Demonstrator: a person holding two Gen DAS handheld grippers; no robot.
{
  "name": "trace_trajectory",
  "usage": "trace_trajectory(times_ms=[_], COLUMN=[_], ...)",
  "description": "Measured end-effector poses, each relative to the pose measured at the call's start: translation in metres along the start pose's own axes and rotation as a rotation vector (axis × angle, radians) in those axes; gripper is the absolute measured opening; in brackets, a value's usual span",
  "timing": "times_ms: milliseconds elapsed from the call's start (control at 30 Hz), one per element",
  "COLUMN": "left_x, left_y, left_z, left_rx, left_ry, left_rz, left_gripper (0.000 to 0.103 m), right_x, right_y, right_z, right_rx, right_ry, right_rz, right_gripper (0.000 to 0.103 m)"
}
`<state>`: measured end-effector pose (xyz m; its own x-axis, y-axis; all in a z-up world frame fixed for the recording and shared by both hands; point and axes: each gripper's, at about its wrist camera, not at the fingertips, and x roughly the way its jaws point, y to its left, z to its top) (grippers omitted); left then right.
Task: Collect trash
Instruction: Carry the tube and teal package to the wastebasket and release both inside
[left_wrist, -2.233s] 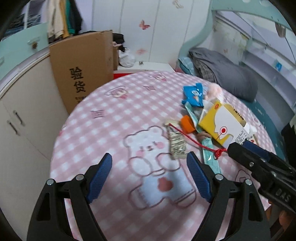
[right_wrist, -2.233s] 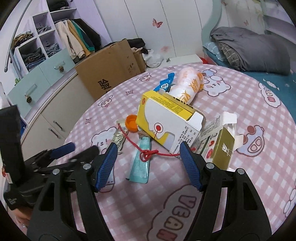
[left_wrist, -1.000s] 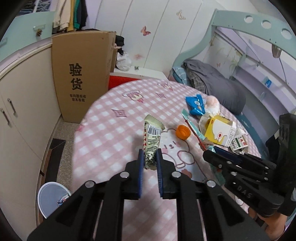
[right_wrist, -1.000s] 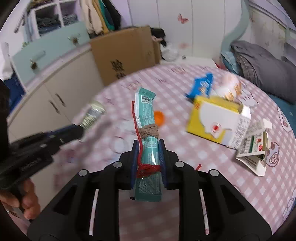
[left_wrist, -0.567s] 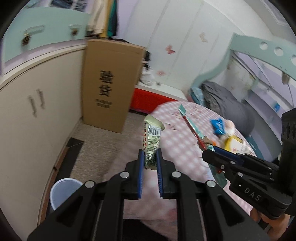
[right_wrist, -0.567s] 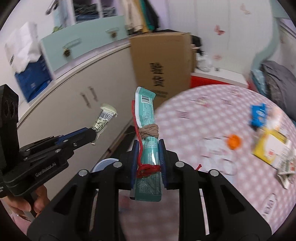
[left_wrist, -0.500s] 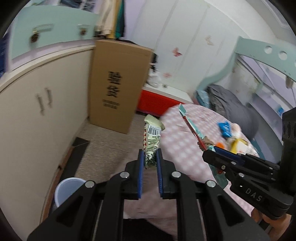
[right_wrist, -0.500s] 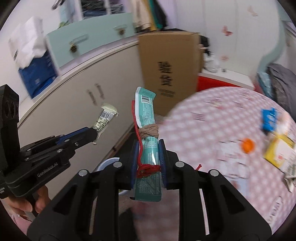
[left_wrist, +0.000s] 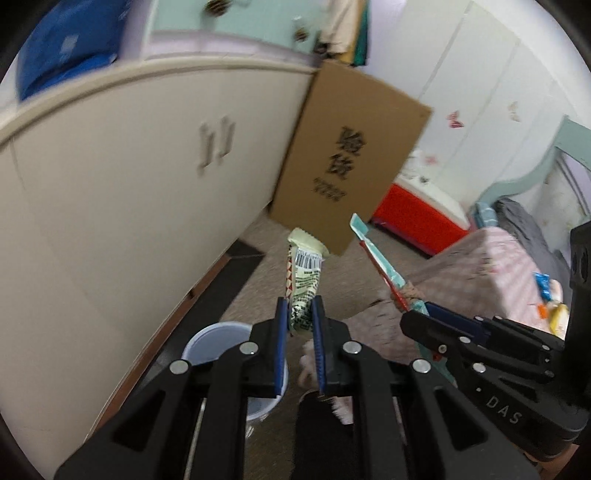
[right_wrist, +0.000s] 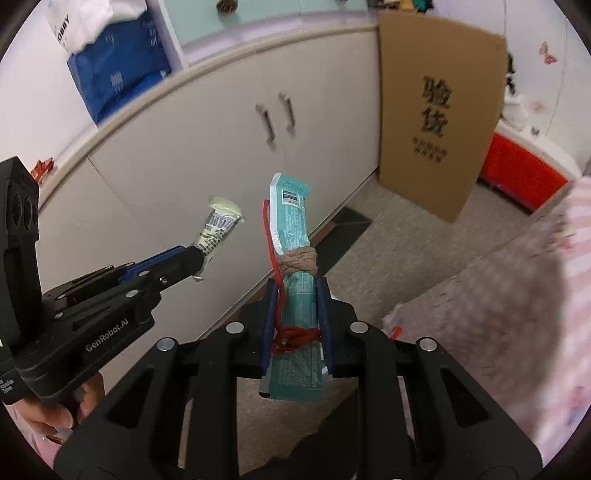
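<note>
Left tongs (left_wrist: 300, 325): we have them clamped on the lower end of a white snack wrapper (left_wrist: 303, 280), which stands up from the pads over the floor.
Right tongs (right_wrist: 294, 317): we have them gripping a teal wrapper (right_wrist: 291, 243) near its lower third; a brown band (right_wrist: 298, 261) and red string (right_wrist: 291, 338) wind round it.
Bin: a small white trash bin (left_wrist: 218, 339) stands on the floor by the cabinet (left_wrist: 110, 206), just below our left tongs.
Handling: we judge both wrappers light, thin and crinkly, likely slick; the teal one looks stiffer where it is bound.
Where to hold: we judge the flat faces best; the string could snag on the pads at release.
Remaining: more litter lies on the pink checked bed (left_wrist: 491, 273).
</note>
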<state>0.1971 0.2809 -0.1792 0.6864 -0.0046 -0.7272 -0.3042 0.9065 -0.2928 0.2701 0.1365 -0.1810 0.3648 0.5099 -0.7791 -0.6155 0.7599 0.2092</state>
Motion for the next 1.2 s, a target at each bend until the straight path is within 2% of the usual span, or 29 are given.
trace_trajectory(times_ms=[200, 467, 533, 567, 600, 700, 1200], left_x=[0.031, 0.071, 0.079, 0.081, 0.083, 0.087, 0.083], left_y=[0.039, 0.057, 0.061, 0.062, 0.063, 0.066, 0.075], left_z=[-0.010, -0.020, -0.021, -0.022, -0.023, -0.024, -0.027], left_rx=[-0.054, -0.092, -0.111, -0.117, -0.121, -0.114, -0.135], left_ry=[0.061, 0.143, 0.161, 0.166, 0.166, 0.165, 0.157], left_rz=[0.047, 0.074, 0.084, 0.089, 0.097, 0.131, 0.163], left_gripper=[0.013, 0.016, 0.030, 0.045, 0.055, 0.061, 0.067], right_x=[0.055, 0.100, 0.108, 0.109, 0.112, 0.118, 0.127], right_y=[0.008, 0.001, -0.002, -0.004, -0.006, -0.010, -0.003], right_z=[-0.006, -0.016, -0.018, -0.020, -0.021, -0.024, -0.021], right_rx=[0.024, 0.060, 0.073, 0.078, 0.082, 0.089, 0.094], right_ry=[0.086, 0.152, 0.164, 0.168, 0.175, 0.189, 0.200], right_rz=[0.034, 0.048, 0.052, 0.052, 0.051, 0.054, 0.067], right_gripper=[0.021, 0.021, 0.021, 0.021, 0.021, 0.021, 0.021])
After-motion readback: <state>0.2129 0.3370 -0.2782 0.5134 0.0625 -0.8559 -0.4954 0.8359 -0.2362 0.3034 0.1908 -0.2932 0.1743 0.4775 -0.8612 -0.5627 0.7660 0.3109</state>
